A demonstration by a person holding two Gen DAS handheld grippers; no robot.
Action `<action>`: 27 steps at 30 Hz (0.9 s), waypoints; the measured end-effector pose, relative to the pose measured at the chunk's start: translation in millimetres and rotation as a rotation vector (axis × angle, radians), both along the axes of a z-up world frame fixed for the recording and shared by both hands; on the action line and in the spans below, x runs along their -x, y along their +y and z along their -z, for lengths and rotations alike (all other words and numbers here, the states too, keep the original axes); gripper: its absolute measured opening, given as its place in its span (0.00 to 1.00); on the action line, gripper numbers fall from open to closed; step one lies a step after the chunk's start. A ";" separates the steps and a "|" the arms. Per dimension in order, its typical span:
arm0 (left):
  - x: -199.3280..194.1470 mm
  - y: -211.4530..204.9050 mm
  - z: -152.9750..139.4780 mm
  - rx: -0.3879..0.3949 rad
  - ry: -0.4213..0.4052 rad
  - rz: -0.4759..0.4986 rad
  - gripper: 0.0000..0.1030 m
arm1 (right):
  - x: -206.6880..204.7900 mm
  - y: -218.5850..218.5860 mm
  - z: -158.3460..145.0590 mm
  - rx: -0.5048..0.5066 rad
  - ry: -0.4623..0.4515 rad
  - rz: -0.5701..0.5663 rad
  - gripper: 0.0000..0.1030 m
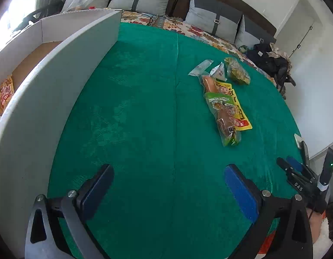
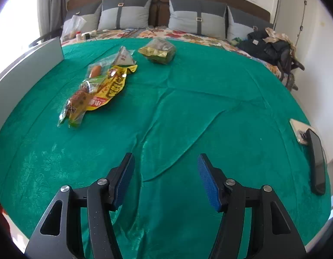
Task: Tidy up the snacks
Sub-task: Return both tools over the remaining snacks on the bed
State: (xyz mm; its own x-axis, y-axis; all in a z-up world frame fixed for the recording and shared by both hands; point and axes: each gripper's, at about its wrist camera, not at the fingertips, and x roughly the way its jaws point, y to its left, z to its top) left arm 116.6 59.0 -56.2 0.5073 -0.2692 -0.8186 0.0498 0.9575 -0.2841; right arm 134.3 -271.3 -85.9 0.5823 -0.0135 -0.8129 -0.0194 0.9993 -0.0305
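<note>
Several snack packets lie in a heap on the green blanket (image 1: 144,108): a yellow packet (image 1: 237,108), a green-edged clear packet (image 1: 225,120), a sausage pack (image 1: 209,84), a small white triangular pack (image 1: 219,72) and a crinkled green-gold bag (image 1: 237,71). In the right wrist view the same heap sits at the upper left: the yellow packet (image 2: 114,86) and the green-gold bag (image 2: 158,50). My left gripper (image 1: 168,174) stands wide open over bare blanket, well short of the heap. My right gripper (image 2: 165,168) is open too, with nothing between its fingers.
A white-walled cardboard box (image 1: 58,69) stands at the left, with an orange snack pack (image 1: 5,90) inside. Two phones (image 2: 315,161) lie at the blanket's right edge. Pillows (image 2: 196,19) and a dark bag (image 2: 268,45) are beyond, at the headboard.
</note>
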 end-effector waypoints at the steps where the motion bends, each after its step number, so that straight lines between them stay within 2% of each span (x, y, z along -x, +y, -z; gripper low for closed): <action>1: -7.7 -5.0 10.2 -0.028 0.009 -0.005 0.98 | -1.2 -4.2 -3.9 -0.016 -0.015 0.009 0.62; 5: -32.2 -12.0 34.6 -0.134 -0.002 -0.046 0.98 | -15.7 -10.8 -3.3 0.003 -0.042 0.033 0.62; 11: -42.1 -19.7 46.5 -0.280 -0.076 -0.020 1.00 | -29.8 -29.4 21.5 -0.066 0.049 0.100 0.62; 15: -42.3 -17.5 47.2 -0.273 -0.085 -0.024 1.00 | -31.7 -30.9 22.7 -0.053 0.047 0.101 0.63; 21: -42.8 -17.7 47.1 -0.273 -0.085 -0.024 1.00 | -35.3 -25.9 25.9 -0.043 0.051 0.086 0.76; 27: -42.8 -17.6 47.2 -0.274 -0.086 -0.025 1.00 | -36.5 -24.6 26.6 -0.042 0.049 0.082 0.80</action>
